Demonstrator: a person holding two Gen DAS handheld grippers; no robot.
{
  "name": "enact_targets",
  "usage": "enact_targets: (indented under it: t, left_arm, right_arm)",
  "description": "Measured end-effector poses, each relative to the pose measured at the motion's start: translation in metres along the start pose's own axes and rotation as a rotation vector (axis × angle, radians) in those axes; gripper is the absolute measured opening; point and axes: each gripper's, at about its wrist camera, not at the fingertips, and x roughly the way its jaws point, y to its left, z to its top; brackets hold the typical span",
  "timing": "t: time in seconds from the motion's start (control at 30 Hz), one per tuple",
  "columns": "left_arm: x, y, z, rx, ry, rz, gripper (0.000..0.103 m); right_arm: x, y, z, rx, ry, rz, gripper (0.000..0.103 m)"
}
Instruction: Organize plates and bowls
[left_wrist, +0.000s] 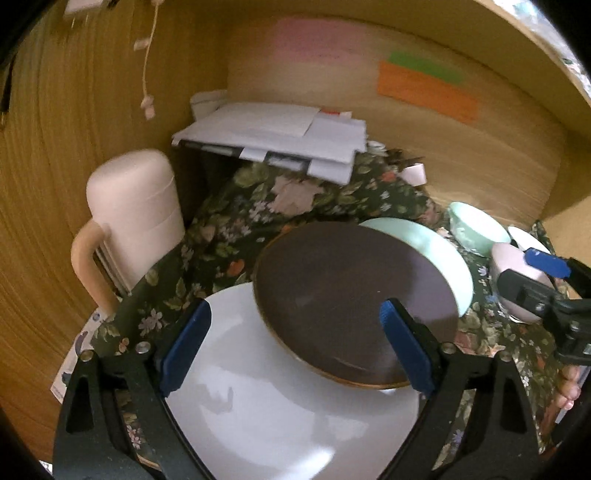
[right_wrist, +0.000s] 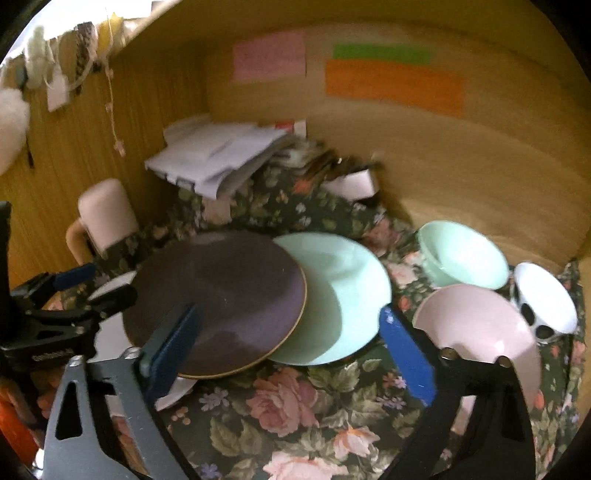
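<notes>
A dark brown plate (left_wrist: 351, 295) lies tilted across a white plate (left_wrist: 277, 406) and a mint plate (left_wrist: 436, 251) on the floral cloth. My left gripper (left_wrist: 295, 314) hovers open over the white and brown plates, its pads touching neither. In the right wrist view the brown plate (right_wrist: 221, 295) overlaps the mint plate (right_wrist: 343, 295). My right gripper (right_wrist: 288, 314) stands open above them, nothing pressed between its blue pads. A mint bowl (right_wrist: 461, 254), a pink bowl (right_wrist: 480, 325) and a white bowl (right_wrist: 543, 302) with dark spots sit at the right. The left gripper (right_wrist: 92, 288) shows at the left edge.
The floral cloth (right_wrist: 295, 406) covers a surface inside a wooden alcove. A pile of white papers (left_wrist: 277, 136) lies at the back. A white jug (left_wrist: 136, 218) with a handle stands at the left. A small white cup (left_wrist: 415, 173) sits behind. Coloured notes (right_wrist: 391, 85) hang on the back wall.
</notes>
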Motion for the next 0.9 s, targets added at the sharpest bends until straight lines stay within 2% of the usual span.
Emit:
enact_targets:
  t: [0.1,0.17,0.23,0.33,0.37,0.43,0.63,0.7,0.77,0.83,0.9]
  left_arm:
    - [0.009,0.008,0.0,-0.009,0.031,0.002,0.094]
    - [0.014,0.011,-0.001,-0.003,0.044,-0.004,0.093]
    - [0.019,0.014,-0.001,-0.001,0.058,-0.012,0.085]
    - [0.026,0.017,-0.002,-0.01,0.087,-0.032,0.082]
    - [0.029,0.019,-0.002,-0.017,0.097,-0.041,0.081]
    - [0.035,0.021,-0.002,-0.027,0.118,-0.052,0.074]
    - [0.047,0.021,0.0,-0.037,0.172,-0.082,0.056]
    - [0.05,0.023,0.001,-0.054,0.188,-0.099,0.055]
    - [0.053,0.023,0.001,-0.064,0.204,-0.109,0.049]
    - [0.055,0.023,0.0,-0.075,0.22,-0.111,0.042]
    - [0.057,0.023,0.0,-0.074,0.226,-0.114,0.041]
  right_arm:
    - [0.022,-0.005,0.002,-0.003,0.065,0.005,0.085]
    - [0.035,-0.008,0.004,-0.001,0.097,0.008,0.074]
    - [0.046,-0.012,0.006,0.007,0.135,0.016,0.068]
    - [0.06,-0.018,0.008,0.031,0.167,0.029,0.064]
    - [0.063,-0.019,0.009,0.029,0.175,0.027,0.06]
    - [0.069,-0.019,0.01,0.017,0.192,0.024,0.054]
    - [0.084,-0.018,0.014,0.02,0.232,0.06,0.05]
    - [0.087,-0.018,0.015,0.019,0.239,0.066,0.049]
    - [0.09,-0.017,0.016,0.02,0.249,0.078,0.045]
    - [0.093,-0.017,0.016,0.023,0.259,0.089,0.044]
    - [0.095,-0.016,0.016,0.028,0.262,0.094,0.044]
